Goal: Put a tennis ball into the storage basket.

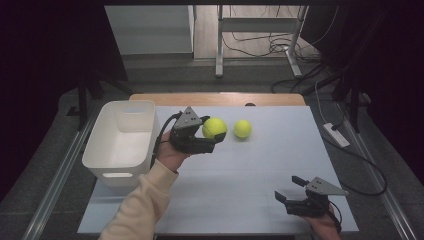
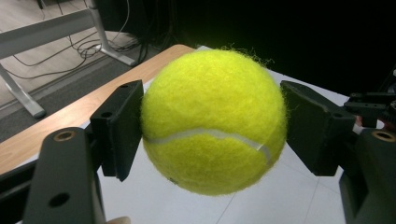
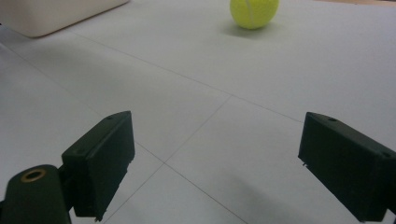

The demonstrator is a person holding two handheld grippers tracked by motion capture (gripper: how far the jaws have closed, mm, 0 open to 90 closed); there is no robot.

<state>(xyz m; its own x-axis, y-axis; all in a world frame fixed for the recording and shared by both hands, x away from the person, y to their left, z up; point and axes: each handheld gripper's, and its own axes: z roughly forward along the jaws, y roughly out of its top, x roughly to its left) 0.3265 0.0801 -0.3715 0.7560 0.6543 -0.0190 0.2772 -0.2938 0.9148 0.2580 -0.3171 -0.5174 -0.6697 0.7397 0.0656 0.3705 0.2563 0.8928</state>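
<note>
- Held tennis ball (image 1: pixel 214 128): fuzzy yellow-green, white seam curving across its face; clamped at both sides, raised off the table surface.
- Second tennis ball (image 1: pixel 242 128): same colour, resting on the table just beside the first.

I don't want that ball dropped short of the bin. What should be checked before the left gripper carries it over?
1. Left gripper clamps the held tennis ball on both sides: ok.
2. Ball lifted off the table: ok.
3. White bin open and empty: ok.
4. Path from ball to bin free of obstacles: ok.
5. Right gripper open, parked at the near right, out of the way: ok.
6. Second tennis ball resting apart from the held one: ok.
</note>
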